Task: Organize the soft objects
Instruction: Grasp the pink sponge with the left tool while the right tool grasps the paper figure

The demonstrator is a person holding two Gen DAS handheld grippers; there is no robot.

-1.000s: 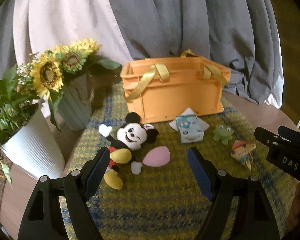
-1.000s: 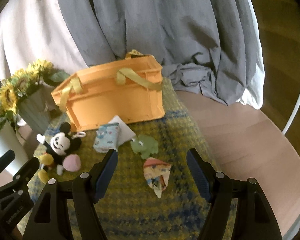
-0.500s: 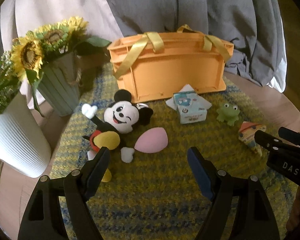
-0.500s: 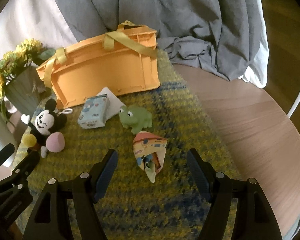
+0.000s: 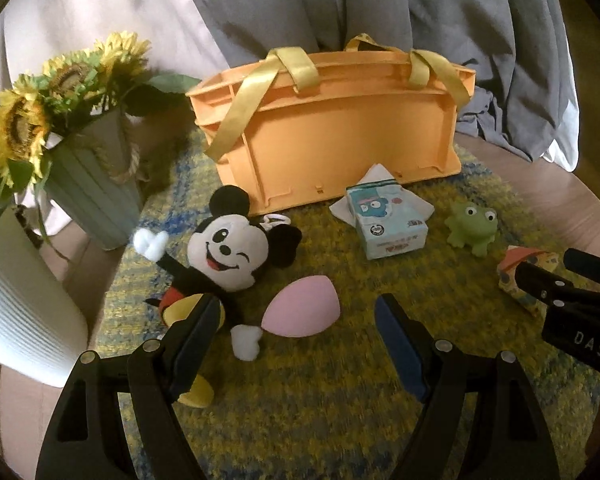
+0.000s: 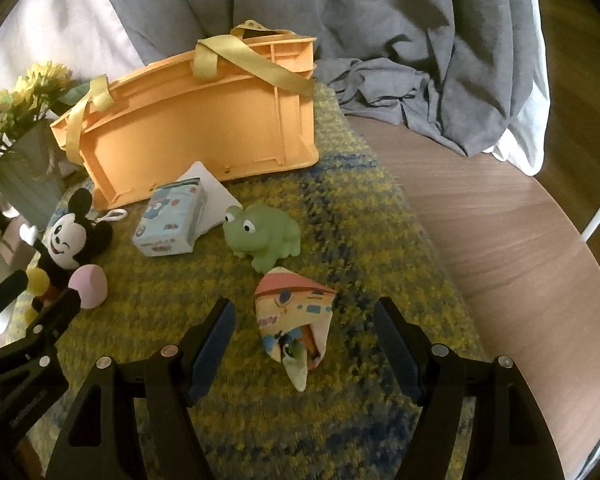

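An orange basket (image 5: 340, 136) (image 6: 204, 128) with yellow handles stands at the back of a yellow-blue mat. In front of it lie a Mickey plush (image 5: 228, 252) (image 6: 66, 240), a pink egg-shaped sponge (image 5: 300, 312) (image 6: 89, 286), a blue tissue pack (image 5: 388, 224) (image 6: 172, 218), a green frog (image 5: 470, 230) (image 6: 264, 232) and a folded printed cloth (image 5: 520, 272) (image 6: 296, 320). My left gripper (image 5: 300, 332) is open, low over the mat, with the sponge just ahead between its jaws. My right gripper (image 6: 302, 332) is open with the folded cloth between its jaws.
A grey pot of sunflowers (image 5: 84, 168) (image 6: 20, 168) and a white ribbed pot (image 5: 24, 308) stand at the left. Grey and white fabric (image 6: 400, 40) hangs behind the basket. Bare wooden table (image 6: 500, 248) lies to the right of the mat.
Both grippers have moved forward and down toward the mat. The sponge and the cloth now sit closer, between the open jaws. No object has moved.
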